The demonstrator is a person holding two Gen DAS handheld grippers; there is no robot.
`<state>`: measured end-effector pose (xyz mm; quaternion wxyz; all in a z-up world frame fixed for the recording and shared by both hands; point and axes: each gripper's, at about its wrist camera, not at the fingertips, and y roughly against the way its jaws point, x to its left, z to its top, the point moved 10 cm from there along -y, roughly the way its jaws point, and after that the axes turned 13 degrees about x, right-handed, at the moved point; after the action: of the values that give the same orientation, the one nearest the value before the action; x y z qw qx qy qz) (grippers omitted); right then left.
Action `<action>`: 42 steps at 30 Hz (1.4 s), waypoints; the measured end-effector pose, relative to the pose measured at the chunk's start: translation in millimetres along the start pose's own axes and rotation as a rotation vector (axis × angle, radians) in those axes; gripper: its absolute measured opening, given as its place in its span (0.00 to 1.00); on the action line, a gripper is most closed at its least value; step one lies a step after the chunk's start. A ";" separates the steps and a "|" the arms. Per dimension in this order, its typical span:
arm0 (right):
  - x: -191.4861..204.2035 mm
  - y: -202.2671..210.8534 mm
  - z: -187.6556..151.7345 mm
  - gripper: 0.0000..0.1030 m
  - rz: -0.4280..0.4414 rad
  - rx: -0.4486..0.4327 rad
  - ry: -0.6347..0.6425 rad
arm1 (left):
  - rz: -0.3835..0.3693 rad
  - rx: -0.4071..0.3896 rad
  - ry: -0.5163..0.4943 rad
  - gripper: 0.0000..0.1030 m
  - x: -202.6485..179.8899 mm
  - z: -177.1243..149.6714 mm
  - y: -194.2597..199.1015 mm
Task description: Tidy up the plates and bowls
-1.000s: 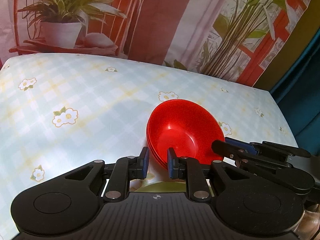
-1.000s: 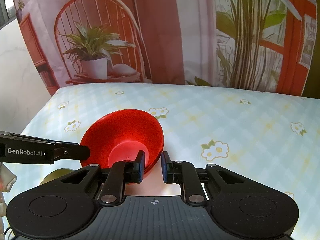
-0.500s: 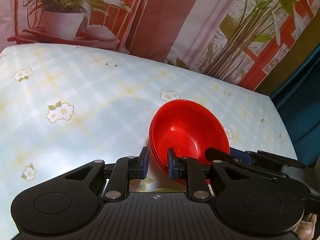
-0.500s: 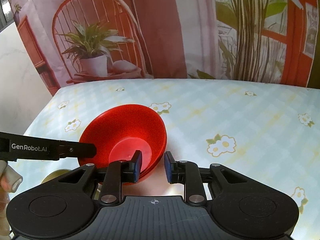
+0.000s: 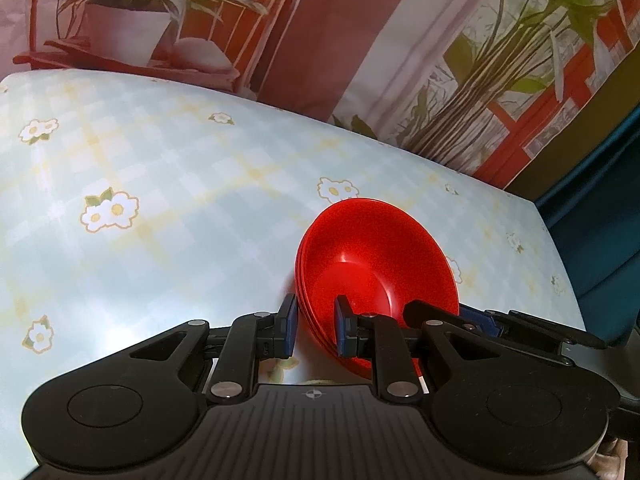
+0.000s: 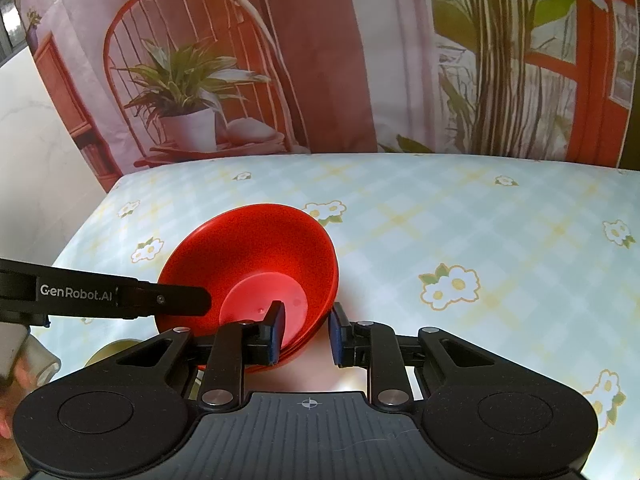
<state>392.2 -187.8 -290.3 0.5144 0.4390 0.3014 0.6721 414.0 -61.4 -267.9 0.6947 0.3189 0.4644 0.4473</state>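
Tablecloth [image 6: 460, 216] lies bare beyond red bowls [image 6: 256, 256], backdrop [image 6: 320, 60] behind.

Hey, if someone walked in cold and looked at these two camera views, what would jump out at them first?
The bright red stack of bowls stands out first, on the pale flowered tablecloth near its front edge. Both tongs meet there: the left tongs straddle its near rim, and the right tongs do the same from the other side. Behind hangs a backdrop printed with a potted plant on a red chair.
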 end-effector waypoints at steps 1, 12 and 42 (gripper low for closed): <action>0.1 0.8 0.2 0.20 0.003 0.000 -0.003 | 0.000 0.000 -0.002 0.19 0.0 -0.2 0.6; 4.3 29.3 9.6 0.19 0.008 -0.057 -0.012 | 0.006 -0.058 -0.040 0.19 -17.7 5.5 30.8; 61.1 84.5 -57.8 0.18 0.011 -0.048 0.032 | 0.007 -0.085 -0.039 0.20 -4.6 -83.6 86.7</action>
<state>298.8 -151.1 -225.8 0.5164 0.4172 0.2909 0.6890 307.2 -28.9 -222.3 0.7151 0.2995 0.4302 0.4625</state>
